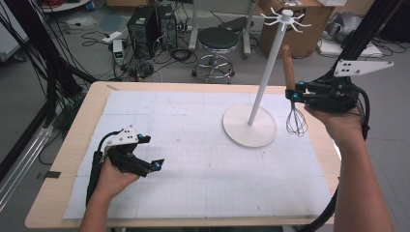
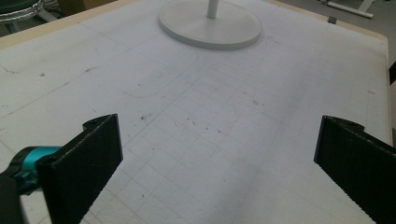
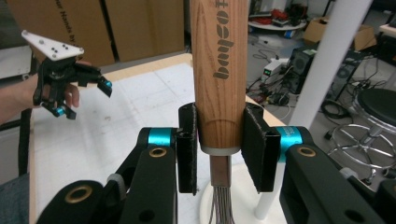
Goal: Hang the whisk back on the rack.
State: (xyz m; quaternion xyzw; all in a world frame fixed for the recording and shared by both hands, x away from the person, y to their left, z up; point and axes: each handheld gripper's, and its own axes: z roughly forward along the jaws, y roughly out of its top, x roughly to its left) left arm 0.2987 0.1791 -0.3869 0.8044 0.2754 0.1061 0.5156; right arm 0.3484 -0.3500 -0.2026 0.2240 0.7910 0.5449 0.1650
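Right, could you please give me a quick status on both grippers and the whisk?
Right gripper shut on whisk, handle up, wires hanging beside the stand. Left gripper open, nothing between its jaws, low over the mat. No obstruction seen.

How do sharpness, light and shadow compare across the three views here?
High view: soft, even light, the whisk wires thin but readable. Left gripper view: the mat sharp, a faint shadow band across it, the near jaws slightly blurred. Right gripper view: the whisk handle crisp with legible lettering, the background room softer, and the left hand-held gripper small and slightly soft.
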